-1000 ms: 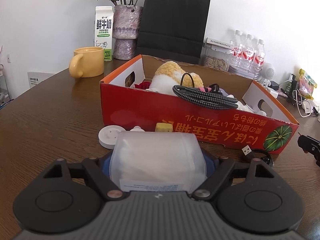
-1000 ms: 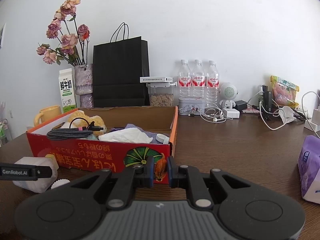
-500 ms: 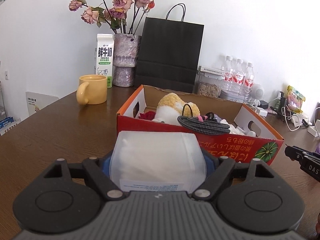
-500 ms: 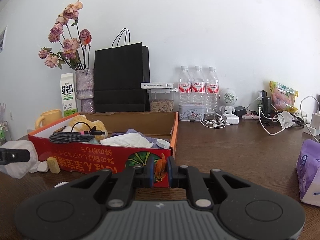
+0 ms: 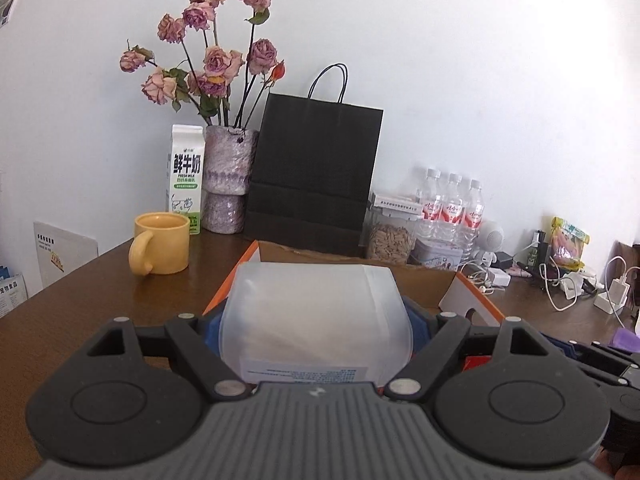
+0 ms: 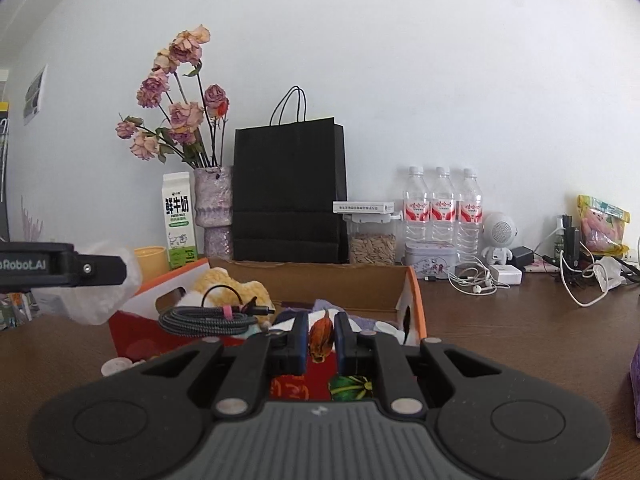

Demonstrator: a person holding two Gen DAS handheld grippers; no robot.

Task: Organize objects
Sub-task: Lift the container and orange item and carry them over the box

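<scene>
On the desk (image 6: 520, 340), the left gripper (image 5: 316, 320), jaws clamped on a white packet (image 5: 316, 316), hides the red box (image 6: 412, 300); the right gripper (image 6: 322, 338) jaws are together, empty.

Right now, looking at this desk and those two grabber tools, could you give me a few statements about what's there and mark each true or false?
1. The left gripper holds a frosted white packet. True.
2. The right gripper holds a coiled cable. False: its jaws are nearly shut with nothing between them; the coiled cable lies in the red box.
3. The yellow mug stands inside the box. False: it stands on the table, beside the milk carton.
4. Three water bottles stand along the wall. True.
5. The black paper bag lies flat. False: it stands upright.
</scene>
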